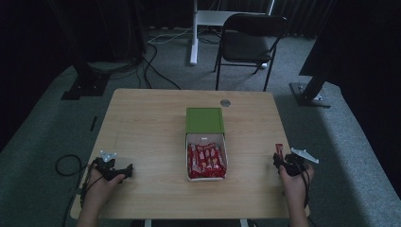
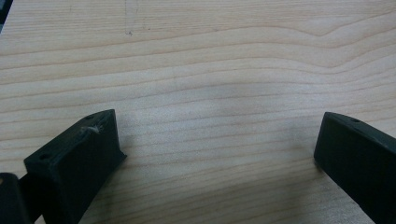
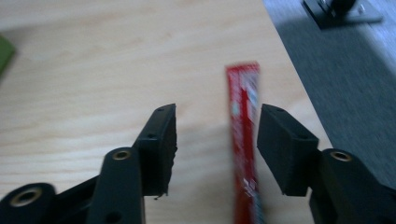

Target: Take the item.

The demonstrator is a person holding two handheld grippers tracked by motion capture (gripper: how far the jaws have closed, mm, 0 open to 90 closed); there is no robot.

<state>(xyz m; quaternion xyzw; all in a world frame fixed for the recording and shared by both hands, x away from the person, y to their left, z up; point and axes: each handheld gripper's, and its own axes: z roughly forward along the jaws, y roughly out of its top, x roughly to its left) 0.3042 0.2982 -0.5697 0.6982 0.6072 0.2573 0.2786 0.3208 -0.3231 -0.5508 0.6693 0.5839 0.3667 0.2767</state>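
Item: red wrapped stick [image 3: 243, 140], lying flat on the counter [image 1: 142, 123] near its right edge. Long axis runs near-to-far, in line with the right tool's reach. It sits between the jaws of the right tool [image 3: 217, 144], close to the right-hand jaw and apart from the left-hand one; the jaws are spread, not pressing it. A closing move looks likely to catch it off-centre.

Right tool [image 1: 286, 163]: released, at the near right of the counter, the nearer tool to the stick by far.

Left tool [image 1: 113, 170]: released, jaws wide over bare wood at the near left, well apart from the stick.

Other items: white tray [image 1: 206, 158] of red packets at centre, its green sleeve [image 1: 204, 120] on the far side; both well left of the stick, not in the way.
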